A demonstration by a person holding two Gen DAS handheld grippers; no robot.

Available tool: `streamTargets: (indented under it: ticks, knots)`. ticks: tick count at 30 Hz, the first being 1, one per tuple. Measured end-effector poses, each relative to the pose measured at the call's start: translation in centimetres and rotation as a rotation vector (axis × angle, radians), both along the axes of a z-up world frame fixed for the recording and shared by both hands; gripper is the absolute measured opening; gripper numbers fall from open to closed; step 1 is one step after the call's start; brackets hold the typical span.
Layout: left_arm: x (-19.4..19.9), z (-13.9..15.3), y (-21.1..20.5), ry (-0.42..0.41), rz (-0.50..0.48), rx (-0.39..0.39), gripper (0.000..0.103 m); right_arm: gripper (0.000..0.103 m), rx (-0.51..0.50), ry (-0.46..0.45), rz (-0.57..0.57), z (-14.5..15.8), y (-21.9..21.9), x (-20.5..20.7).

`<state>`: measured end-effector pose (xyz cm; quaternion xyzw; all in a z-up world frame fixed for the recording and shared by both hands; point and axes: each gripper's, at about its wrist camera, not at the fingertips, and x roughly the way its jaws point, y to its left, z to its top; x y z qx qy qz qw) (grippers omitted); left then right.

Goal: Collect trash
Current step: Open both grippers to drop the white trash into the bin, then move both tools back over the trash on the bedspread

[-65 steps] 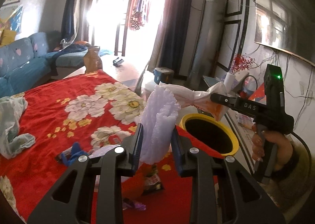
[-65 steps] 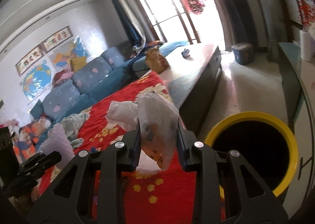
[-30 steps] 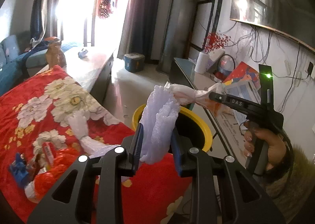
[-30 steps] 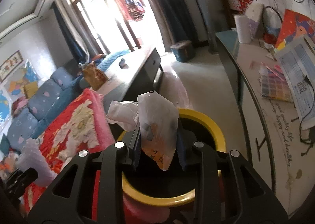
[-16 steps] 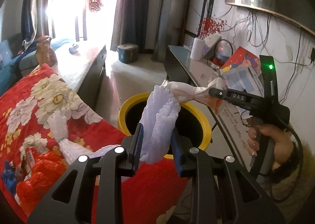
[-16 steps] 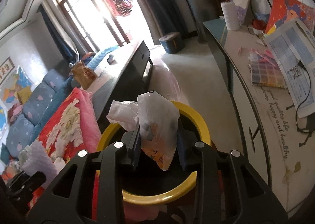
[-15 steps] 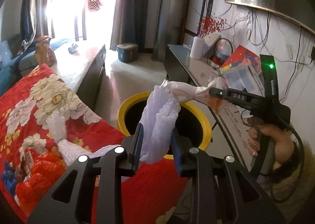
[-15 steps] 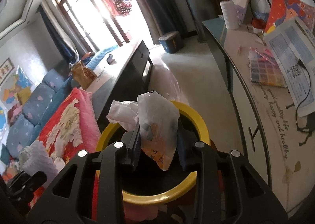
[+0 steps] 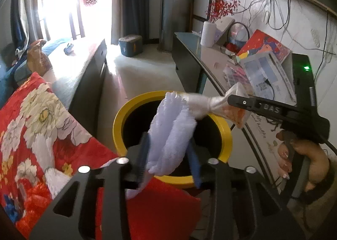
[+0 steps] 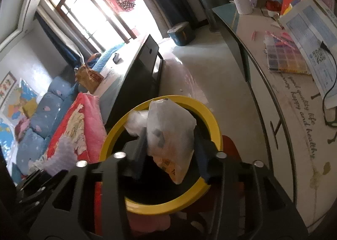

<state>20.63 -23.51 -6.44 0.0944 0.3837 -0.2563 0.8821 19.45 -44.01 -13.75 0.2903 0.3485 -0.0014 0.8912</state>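
Both grippers hang over the yellow bin's rim [image 9: 118, 126], the left gripper [image 9: 168, 161] parting around white foam [image 9: 170, 134], the right gripper [image 10: 170, 149] loosening around a plastic bag [image 10: 170, 134].

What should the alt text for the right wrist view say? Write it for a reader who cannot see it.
The right tool holds a crumpled clear plastic bag directly above the dark opening of a yellow-rimmed trash bin. To the left lies a red floral blanket with a blue sofa behind it; a long paper-strewn counter curves along the right.
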Motion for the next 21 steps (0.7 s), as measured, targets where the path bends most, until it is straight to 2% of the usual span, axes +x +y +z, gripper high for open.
streamTargets:
  ticks: [1, 3, 5, 7, 12, 21]
  knots:
    - [0.2, -0.1, -0.1, -0.005, 0.004, 0.006, 0.051, 0.047, 0.005, 0.002, -0.006, -0.1, 0.0, 0.0]
    - [0.6, -0.1, -0.2, -0.006, 0.023, 0.008, 0.065, 0.05, 0.012, 0.004, -0.005, -0.1, -0.1, 0.0]
    - [0.9, -0.1, 0.2, 0.002, 0.039, -0.006, 0.071, 0.058, 0.019, -0.004, -0.011, 0.1, -0.1, -0.2]
    - [0.8, -0.1, 0.7, 0.004, 0.051, -0.016, 0.08, 0.061, 0.006, -0.016, -0.014, 0.4, 0.0, -0.3]
    - [0.5, 0.5, 2.2, -0.002, 0.083, -0.062, 0.084, 0.068, -0.014, -0.051, -0.014, 1.3, 0.7, -0.7]
    - [-1.0, 2.8, 5.7, -0.065, 0.174, -0.114, 0.088, 0.07, -0.044, -0.123, 0.051, 3.4, 2.8, -1.2]
